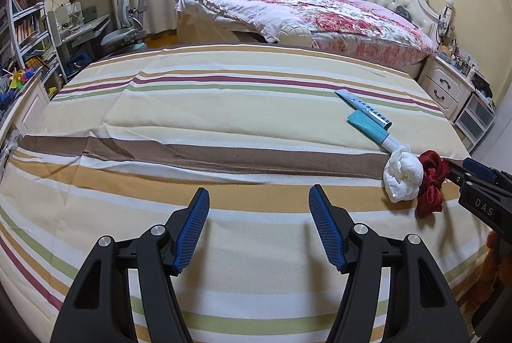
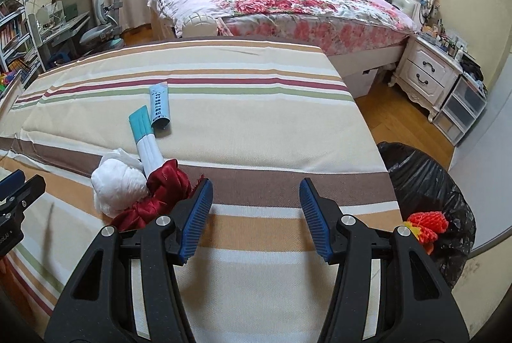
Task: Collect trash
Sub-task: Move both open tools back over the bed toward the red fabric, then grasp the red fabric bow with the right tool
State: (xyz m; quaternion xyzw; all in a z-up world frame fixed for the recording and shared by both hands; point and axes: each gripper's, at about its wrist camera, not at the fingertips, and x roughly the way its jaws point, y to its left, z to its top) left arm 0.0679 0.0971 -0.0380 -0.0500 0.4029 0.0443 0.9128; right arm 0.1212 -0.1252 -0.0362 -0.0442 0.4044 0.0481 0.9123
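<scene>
On the striped bed cover (image 1: 204,106) lie a white crumpled wad (image 1: 402,177) (image 2: 120,183), a red crumpled cloth (image 1: 432,183) (image 2: 163,192), a teal-and-white packet (image 1: 374,131) (image 2: 145,135) and a squeezed tube (image 1: 364,107) (image 2: 159,104). My left gripper (image 1: 259,227) is open and empty over bare cover, left of the trash. My right gripper (image 2: 256,215) is open and empty; its left finger (image 2: 196,215) sits right beside the red cloth. A black trash bag (image 2: 428,183) stands off the bed's right edge with a red-orange item (image 2: 425,226) in it.
A second bed with a floral quilt (image 2: 288,7) stands behind. A white nightstand (image 2: 425,74) and plastic drawers (image 2: 460,109) stand at right on the wooden floor. A desk, chair (image 1: 124,29) and bookshelves (image 1: 25,23) are at left.
</scene>
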